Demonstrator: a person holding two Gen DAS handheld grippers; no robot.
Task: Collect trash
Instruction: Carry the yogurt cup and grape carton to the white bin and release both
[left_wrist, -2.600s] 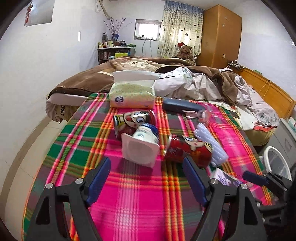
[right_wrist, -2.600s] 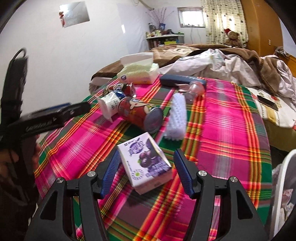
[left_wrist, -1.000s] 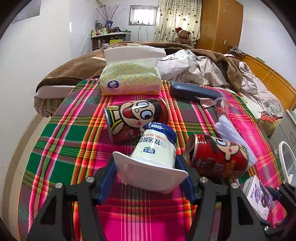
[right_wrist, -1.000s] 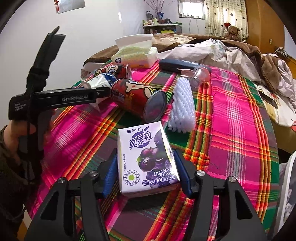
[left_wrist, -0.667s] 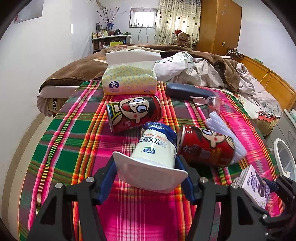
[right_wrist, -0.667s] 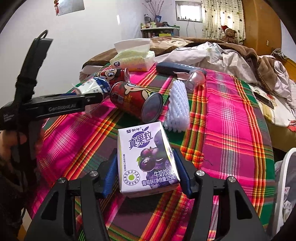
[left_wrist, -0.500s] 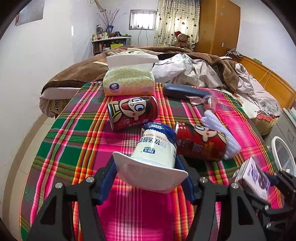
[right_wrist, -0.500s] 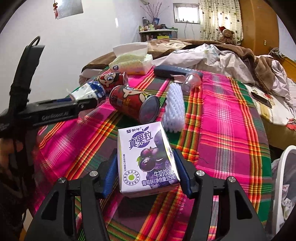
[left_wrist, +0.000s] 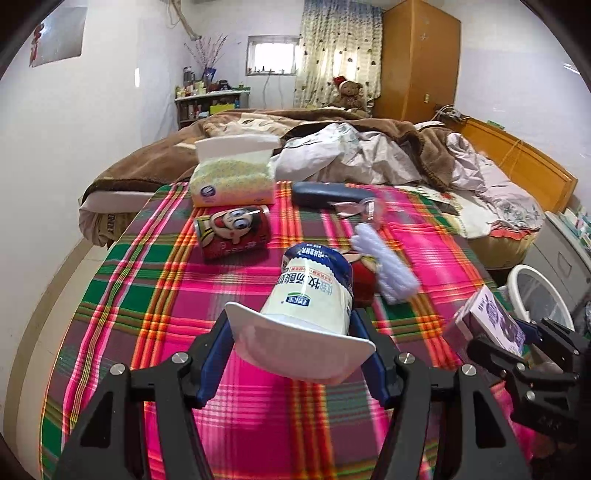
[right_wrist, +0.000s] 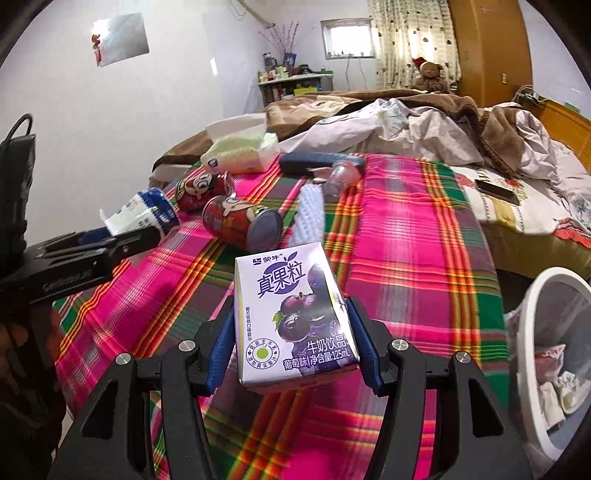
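Plaid-covered counter (left_wrist: 122, 295) midway through clearing: the left gripper (left_wrist: 295, 354) pinched a yogurt cup (left_wrist: 314, 291), the right gripper (right_wrist: 291, 347) pinched a juice carton (right_wrist: 291, 314), both lifted. Two cans (left_wrist: 232, 236) (right_wrist: 240, 221) and a foam sleeve (right_wrist: 308, 214) remained toward 12 o'clock; the bin (right_wrist: 546, 288) waited at 3 o'clock.

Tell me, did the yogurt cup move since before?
Yes. The yogurt cup went up off the plaid cloth, gripped by the left gripper, away from the cartoon can.
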